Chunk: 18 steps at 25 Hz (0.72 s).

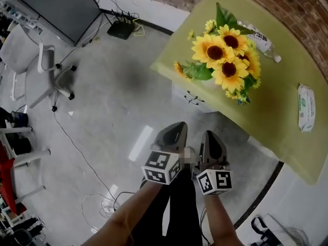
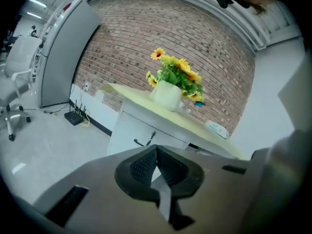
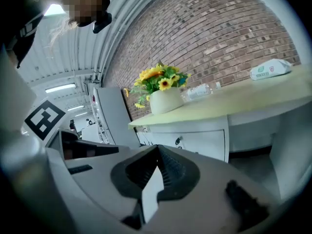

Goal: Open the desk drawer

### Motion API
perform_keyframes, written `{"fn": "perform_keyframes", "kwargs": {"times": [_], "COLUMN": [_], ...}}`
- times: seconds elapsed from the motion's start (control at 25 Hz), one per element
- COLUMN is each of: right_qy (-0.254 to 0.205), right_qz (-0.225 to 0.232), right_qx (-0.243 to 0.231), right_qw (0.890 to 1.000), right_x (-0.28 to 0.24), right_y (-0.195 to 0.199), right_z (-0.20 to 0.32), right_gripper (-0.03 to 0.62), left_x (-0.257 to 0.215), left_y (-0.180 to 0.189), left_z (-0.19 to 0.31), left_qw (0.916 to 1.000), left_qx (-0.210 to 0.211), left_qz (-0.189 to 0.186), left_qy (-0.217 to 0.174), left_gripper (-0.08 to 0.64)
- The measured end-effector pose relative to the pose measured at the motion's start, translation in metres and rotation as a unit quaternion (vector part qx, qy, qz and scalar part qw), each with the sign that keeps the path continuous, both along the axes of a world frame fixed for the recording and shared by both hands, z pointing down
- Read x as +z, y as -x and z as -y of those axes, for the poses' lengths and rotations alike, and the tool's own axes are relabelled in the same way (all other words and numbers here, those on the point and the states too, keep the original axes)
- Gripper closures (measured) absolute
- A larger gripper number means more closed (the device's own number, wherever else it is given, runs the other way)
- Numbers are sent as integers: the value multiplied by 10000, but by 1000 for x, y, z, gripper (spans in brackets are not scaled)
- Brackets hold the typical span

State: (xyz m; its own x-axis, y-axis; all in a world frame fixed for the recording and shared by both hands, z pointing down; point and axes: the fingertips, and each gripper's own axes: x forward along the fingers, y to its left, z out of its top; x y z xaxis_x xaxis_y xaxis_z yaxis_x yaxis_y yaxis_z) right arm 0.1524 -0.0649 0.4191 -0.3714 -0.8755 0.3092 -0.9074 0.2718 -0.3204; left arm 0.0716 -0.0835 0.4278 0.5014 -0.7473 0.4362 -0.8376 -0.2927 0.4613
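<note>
Closed left gripper (image 1: 180,125), closed right gripper (image 1: 210,134)

head: steeply down, above desk (image 1: 287,132) | gripper views: low, facing desk | shared: sunflowers (image 1: 225,55)

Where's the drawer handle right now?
Head view, centre: the drawer handle is on the white drawer front, tucked under the near edge of the desk top, directly below the sunflowers.

Sunflowers (image 1: 225,59) on yellow-green desk (image 1: 285,105)
</note>
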Motion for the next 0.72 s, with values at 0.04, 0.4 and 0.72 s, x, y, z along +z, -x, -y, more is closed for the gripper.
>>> {"fn": "perform_keyframes", "kwargs": {"times": [0.04, 0.4, 0.72], "right_qy": [61, 402, 512], "right_qz": [0, 219, 469], "right_qx": [22, -69, 29], "right_qw": [10000, 9989, 9976], "right_x": [10, 93, 161], "right_y": [1, -2, 9], "right_z": [-1, -9, 7], "right_gripper": [584, 584, 584], "left_x": [10, 90, 160], "left_y": [3, 11, 16], "left_z": [2, -5, -5], "left_qw": [10000, 9996, 9992], "left_qx": [26, 170, 272], "left_qz": [12, 149, 219], "left_qy": [26, 139, 174], "left_gripper": [551, 551, 551]}}
